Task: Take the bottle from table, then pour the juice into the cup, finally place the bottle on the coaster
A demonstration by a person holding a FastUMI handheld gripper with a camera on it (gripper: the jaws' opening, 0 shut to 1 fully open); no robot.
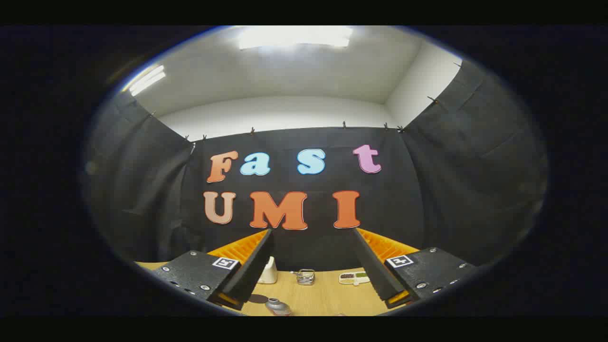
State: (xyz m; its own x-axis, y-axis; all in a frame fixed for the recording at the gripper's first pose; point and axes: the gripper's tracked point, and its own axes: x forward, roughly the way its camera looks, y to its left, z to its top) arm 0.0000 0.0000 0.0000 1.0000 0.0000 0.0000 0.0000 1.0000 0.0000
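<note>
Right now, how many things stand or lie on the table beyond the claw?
4: a white bottle beside one finger, a glass cup mid-table, a flat dish near the other finger, a grey object nearest. The open claw may hide others.

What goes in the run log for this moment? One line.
gripper: open, holding nothing | grey bottle cap: between fingers, low | wooden table: beneath | stage: approach

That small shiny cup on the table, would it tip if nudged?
Probably: the cup looks small and light, so it may slide or tip. It seems clear, perhaps glass, so possibly fragile. The gripper has its jaws open, short of it.
</note>
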